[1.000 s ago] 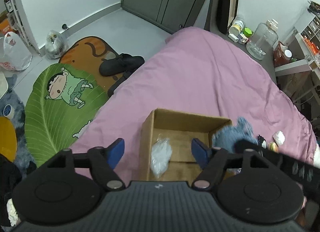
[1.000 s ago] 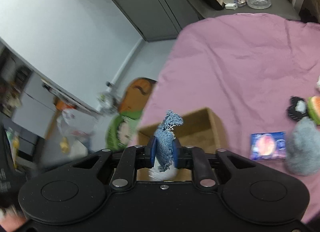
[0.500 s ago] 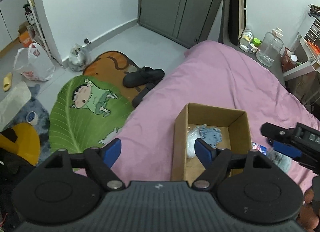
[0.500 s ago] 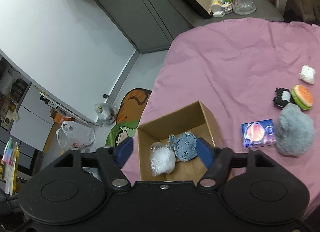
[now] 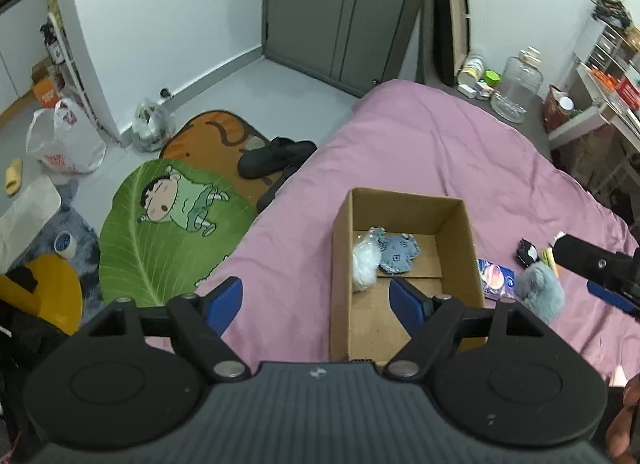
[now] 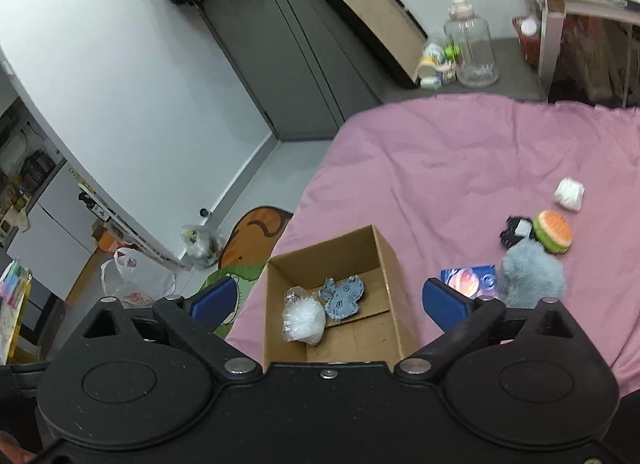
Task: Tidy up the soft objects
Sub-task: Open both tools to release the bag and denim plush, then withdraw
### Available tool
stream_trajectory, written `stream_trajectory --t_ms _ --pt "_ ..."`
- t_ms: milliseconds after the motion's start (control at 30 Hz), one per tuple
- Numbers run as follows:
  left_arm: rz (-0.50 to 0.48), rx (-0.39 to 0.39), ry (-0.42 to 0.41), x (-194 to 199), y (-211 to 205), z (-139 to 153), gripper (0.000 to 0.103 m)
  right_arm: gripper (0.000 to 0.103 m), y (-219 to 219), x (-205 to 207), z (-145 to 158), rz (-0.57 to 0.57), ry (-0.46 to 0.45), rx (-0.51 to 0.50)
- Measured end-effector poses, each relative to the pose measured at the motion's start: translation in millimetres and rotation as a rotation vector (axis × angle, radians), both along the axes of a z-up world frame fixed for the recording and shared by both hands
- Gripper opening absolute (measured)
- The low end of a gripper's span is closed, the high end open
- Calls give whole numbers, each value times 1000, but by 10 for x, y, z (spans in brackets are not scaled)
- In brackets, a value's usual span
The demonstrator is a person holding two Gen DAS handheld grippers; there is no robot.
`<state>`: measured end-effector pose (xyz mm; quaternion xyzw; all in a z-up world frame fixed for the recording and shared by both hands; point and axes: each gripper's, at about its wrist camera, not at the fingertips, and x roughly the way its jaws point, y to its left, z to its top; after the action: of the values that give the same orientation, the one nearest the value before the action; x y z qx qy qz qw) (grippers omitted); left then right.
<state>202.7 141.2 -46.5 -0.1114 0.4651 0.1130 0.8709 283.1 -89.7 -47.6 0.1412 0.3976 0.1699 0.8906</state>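
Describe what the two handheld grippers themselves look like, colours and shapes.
Both match: the left gripper and right gripper have matte black bodies with two round discs, angled black linkage arms with silver pivot pins, and blue fingertip pads. The left's centre plate is ribbed grey.

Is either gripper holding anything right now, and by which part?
Nothing is held. The right gripper is opening with nothing between its jaws; the blue denim toy lies in the cardboard box. The left gripper is open and empty.
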Motion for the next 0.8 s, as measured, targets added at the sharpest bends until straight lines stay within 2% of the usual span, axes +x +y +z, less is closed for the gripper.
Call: stream_trajectory --t_ms 300,567,700,800 --pt "5 91 -63 -133 -290 145 79 103 -218 -156 19 -7 -23 -27" --pt "10 59 -72 -127 -503 197 79 103 -506 -186 26 28 6 -39" --pt "10 129 -88 -130 -682 241 79 103 -599 -194 28 40 7 -84" --pt "9 145 -96 -127 -778 266 79 103 -663 -228 44 47 -20 -112"
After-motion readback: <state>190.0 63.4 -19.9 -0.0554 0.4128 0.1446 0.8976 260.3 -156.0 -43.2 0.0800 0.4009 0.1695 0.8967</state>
